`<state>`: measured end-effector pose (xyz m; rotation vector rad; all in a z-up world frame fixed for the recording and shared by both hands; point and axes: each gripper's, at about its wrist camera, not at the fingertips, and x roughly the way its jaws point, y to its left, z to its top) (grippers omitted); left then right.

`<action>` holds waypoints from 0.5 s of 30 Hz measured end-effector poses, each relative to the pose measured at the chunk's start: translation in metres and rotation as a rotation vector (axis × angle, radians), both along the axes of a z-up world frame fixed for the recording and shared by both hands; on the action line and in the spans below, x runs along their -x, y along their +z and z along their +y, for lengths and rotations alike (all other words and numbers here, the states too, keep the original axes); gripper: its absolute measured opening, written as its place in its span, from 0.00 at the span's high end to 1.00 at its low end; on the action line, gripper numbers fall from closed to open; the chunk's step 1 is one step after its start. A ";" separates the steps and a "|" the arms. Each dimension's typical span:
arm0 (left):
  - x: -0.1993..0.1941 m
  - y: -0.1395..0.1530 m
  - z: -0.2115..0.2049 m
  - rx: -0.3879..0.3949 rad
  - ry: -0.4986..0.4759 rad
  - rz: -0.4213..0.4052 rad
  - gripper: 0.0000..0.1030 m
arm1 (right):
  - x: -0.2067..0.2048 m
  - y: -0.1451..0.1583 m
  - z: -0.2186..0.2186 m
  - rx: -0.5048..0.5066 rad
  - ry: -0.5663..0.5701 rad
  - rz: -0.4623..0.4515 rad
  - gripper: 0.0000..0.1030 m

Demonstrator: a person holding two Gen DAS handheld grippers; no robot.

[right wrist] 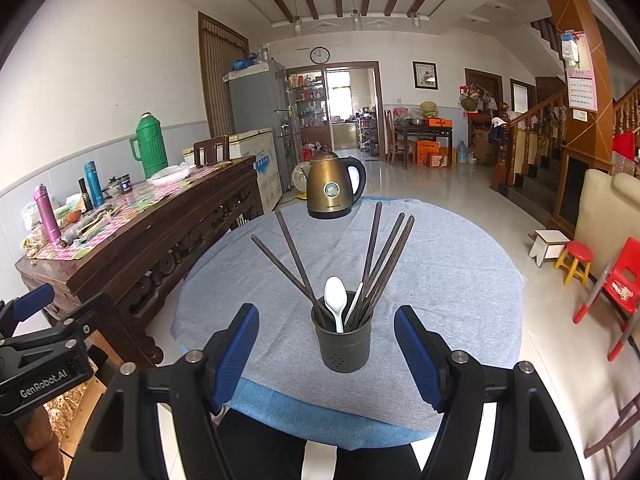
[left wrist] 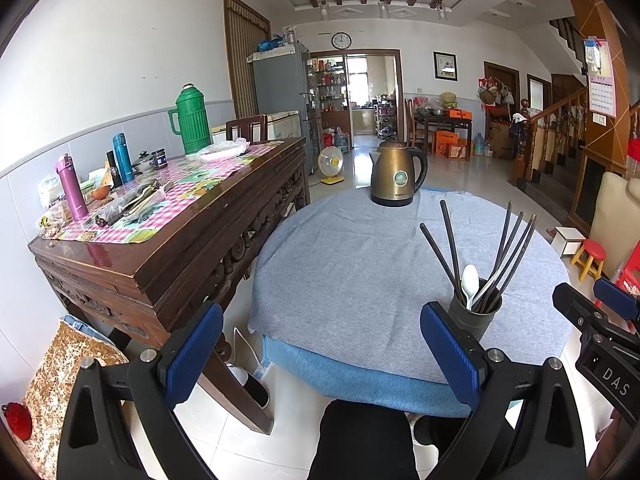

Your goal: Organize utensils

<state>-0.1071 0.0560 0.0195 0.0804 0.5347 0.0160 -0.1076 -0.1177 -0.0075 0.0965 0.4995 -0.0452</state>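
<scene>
Both pairs of blue-padded fingers (right wrist: 236, 356) are held wide apart with nothing between them: the right gripper (right wrist: 326, 354) is lined up on the dark utensil holder (right wrist: 343, 344), and the left gripper (left wrist: 320, 354) is aimed over the table edge to the holder's left. The holder is stood near the front edge of the round table (right wrist: 460, 280), which is covered with a grey-blue cloth, and it is touched by neither gripper. Dark chopsticks (right wrist: 380, 264) are fanned out of it to both sides, and a white spoon (right wrist: 335, 300) is propped among them, bowl up. Judged from this, the utensils are already gathered, and little seems left to be sorted. A brass-coloured electric kettle (right wrist: 334, 188) is set at the far side of the table, well apart from the holder. A carved wooden sideboard (left wrist: 192, 240) with flasks and clutter is seen to the left. Risk lies in the holder's top-heavy load: if it were nudged by a finger, or a leaning chopstick were caught, it could be tipped toward the near edge and its contents spilled onto the tiled floor. Slipping of the cloth could be caused by any drag.
</scene>
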 end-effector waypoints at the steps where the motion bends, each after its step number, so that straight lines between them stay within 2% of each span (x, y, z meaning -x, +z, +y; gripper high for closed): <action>1: 0.000 0.000 0.000 -0.001 0.001 0.000 0.04 | 0.000 0.000 0.000 0.000 0.000 -0.001 0.28; 15: -0.001 0.007 -0.007 -0.001 -0.010 -0.009 0.04 | 0.000 0.007 -0.004 0.001 -0.008 -0.017 0.28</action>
